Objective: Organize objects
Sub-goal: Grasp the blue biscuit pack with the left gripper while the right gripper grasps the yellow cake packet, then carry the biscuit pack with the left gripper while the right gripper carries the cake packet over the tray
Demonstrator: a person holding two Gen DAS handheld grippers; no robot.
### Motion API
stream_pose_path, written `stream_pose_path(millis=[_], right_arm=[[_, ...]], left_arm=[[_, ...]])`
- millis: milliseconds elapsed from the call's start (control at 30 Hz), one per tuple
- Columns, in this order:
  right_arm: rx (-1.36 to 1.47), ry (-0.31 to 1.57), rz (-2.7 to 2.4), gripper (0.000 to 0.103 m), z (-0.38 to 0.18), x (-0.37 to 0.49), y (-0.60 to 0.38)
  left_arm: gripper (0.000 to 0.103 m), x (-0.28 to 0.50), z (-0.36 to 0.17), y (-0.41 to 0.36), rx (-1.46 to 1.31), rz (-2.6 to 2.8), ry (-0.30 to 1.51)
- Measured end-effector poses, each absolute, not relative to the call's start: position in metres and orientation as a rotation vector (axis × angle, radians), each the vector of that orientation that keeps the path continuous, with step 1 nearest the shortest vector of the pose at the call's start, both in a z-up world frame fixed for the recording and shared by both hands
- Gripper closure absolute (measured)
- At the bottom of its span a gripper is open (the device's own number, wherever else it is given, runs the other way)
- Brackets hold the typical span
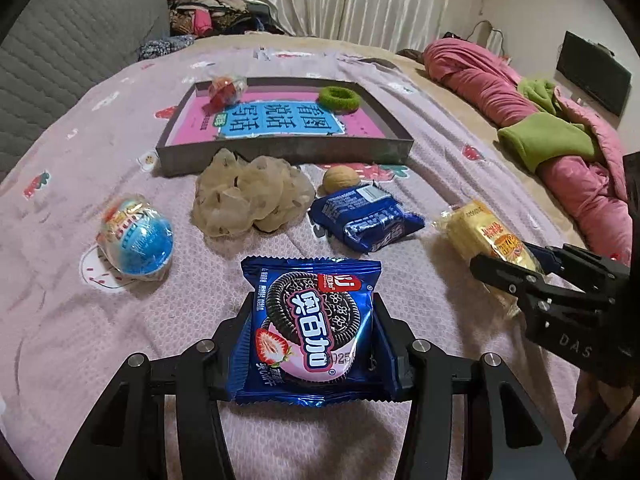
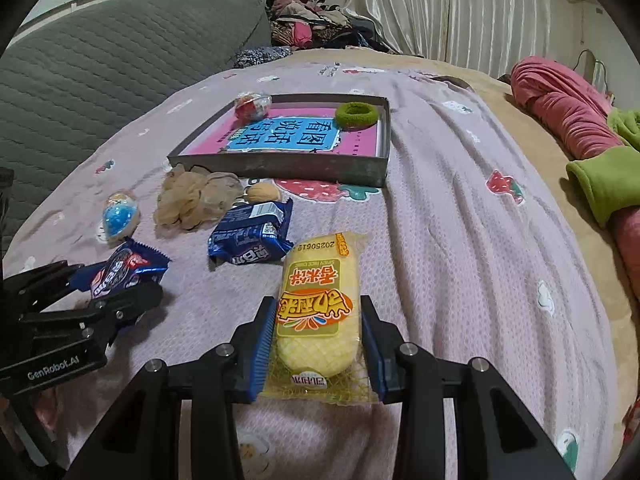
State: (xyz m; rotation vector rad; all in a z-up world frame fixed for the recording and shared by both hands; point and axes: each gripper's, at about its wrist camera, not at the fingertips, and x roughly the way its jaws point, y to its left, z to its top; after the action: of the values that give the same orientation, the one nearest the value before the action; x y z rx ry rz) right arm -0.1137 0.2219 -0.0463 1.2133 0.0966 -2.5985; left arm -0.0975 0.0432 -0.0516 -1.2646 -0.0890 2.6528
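On a bed covered with a pink strawberry-print blanket [image 2: 460,208], 2 handheld grippers each clamp a snack. The left gripper [image 1: 314,336] has its jaws closed against the 2 side edges of a blue strawberry cookie packet [image 1: 310,328], which lies flat between the pads, printed face up. The right gripper [image 2: 316,344] pinches a yellow rice cracker packet [image 2: 320,300] by its near end, the packet's long body reaching away past the fingertips.

Farther up the blanket sits a shallow grey tray [image 1: 288,152] holding a pink and blue book [image 1: 280,120], a red wrapped toy egg [image 1: 226,90] in 1 far corner and a green hair tie [image 1: 338,98] in the other. In front of the tray lie a beige mesh bath puff [image 1: 248,196], a walnut [image 1: 340,179], a second blue cookie packet [image 1: 366,216] and, apart to the left, a blue wrapped toy egg [image 1: 136,236].
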Motion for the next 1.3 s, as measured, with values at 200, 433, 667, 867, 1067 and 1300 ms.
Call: stream_pose_path(millis=[200,433,667,867,1067,1300], right_arm=[[1.180,0.075,-2.598,0.063,-0.034,-0.099,0.219],[1.138,0.060,-2.595,0.063,-0.022,-0.086,0.213],[1.086,0.071,-2.592,0.063,-0.005,-0.077,0.203],[1.038,0.079,-2.592,0.063,0.010,-0.073,0.194],[1.016,0.089,-2.583,0.063,0.018,-0.072,0.186],[0.974,0.091,-2.588,0.063,0.032,-0.071,0.180]], left_arm=[[0.050,-0.087,-0.041,0.043,-1.240,2.667,-0.073],[0.050,-0.075,-0.027,0.037,-1.208,2.693,-0.068],[0.050,-0.068,-0.011,0.029,-1.171,2.724,-0.068],[0.050,-0.063,0.002,0.024,-1.140,2.747,-0.065],[0.050,-0.062,0.010,0.018,-1.126,2.760,-0.070],[0.050,-0.067,0.020,0.012,-1.108,2.777,-0.069]])
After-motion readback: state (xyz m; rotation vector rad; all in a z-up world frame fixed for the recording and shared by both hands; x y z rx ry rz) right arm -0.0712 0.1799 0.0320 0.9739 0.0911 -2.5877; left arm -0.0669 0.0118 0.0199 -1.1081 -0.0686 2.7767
